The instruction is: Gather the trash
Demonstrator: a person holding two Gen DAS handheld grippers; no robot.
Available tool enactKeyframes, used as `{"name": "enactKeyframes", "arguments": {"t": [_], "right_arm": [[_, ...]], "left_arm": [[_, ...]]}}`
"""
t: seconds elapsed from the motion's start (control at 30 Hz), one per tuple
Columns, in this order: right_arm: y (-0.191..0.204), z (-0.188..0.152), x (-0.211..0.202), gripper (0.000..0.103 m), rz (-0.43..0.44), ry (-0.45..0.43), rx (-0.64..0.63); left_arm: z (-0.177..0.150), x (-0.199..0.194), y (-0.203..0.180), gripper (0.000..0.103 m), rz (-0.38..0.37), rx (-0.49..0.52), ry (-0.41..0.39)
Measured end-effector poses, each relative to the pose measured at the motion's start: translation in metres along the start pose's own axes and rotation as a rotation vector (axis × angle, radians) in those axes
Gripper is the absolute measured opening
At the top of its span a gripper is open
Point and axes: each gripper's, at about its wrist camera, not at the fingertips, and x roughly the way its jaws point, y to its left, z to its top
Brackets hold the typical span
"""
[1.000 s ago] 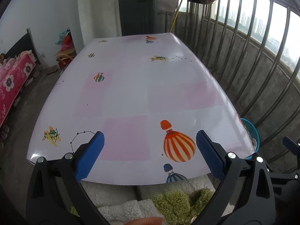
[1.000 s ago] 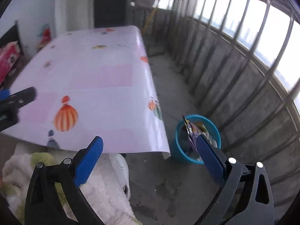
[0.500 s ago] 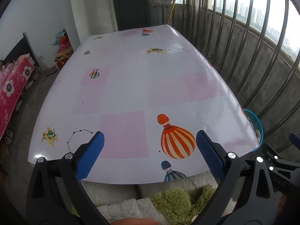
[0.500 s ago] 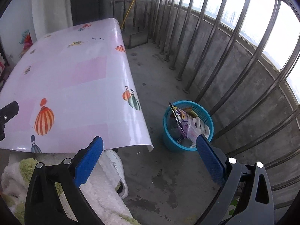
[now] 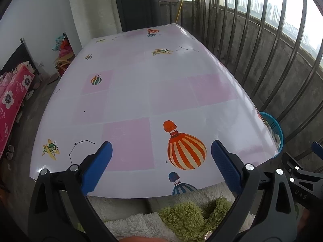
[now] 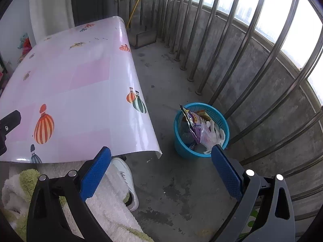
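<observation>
Left gripper (image 5: 161, 159) held above the near edge of the table (image 5: 141, 92), blue pads spread wide, nothing between them. Right gripper (image 6: 161, 167) likewise spread wide and empty, held over the concrete floor (image 6: 171, 191) to the right of the table, with the blue basket (image 6: 181, 147) just beyond its right pad. Table is covered by a glossy white-and-pink cloth printed with hot-air balloons, small planes and dotted constellations; largest print is an orange-striped balloon (image 5: 186, 151) near the front edge. No loose items seen on the cloth. Trash sits in the blue basket on the floor, right of the table and close to the metal railing (image 6: 252, 50): a purple foil wrapper (image 6: 192, 125) standing tilted up past the rim, a crumpled white plastic bag (image 6: 212, 135) beside it, a bit of orange-yellow packaging behind. Print on the wrapper is too small to read. Only legible writing: "DAS" moulded on the dark body of the right gripper, seen in the left wrist view (image 5: 300, 194). Fluffy white and green fabric (image 5: 181, 215) lies below the table's near edge; a white shoe (image 6: 125, 173) rests on the floor beside it.
</observation>
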Motion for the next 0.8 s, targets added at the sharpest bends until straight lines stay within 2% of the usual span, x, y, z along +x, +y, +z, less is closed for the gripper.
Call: {"name": "enactKeyframes", "arguments": {"t": [0.8], "right_arm": [[0.0020, 0.0009, -0.0007, 0.097, -0.015, -0.013, -0.009]], "left_arm": [[-0.0027, 0.0007, 0.0005, 0.094, -0.006, 0.001, 0.004]]}}
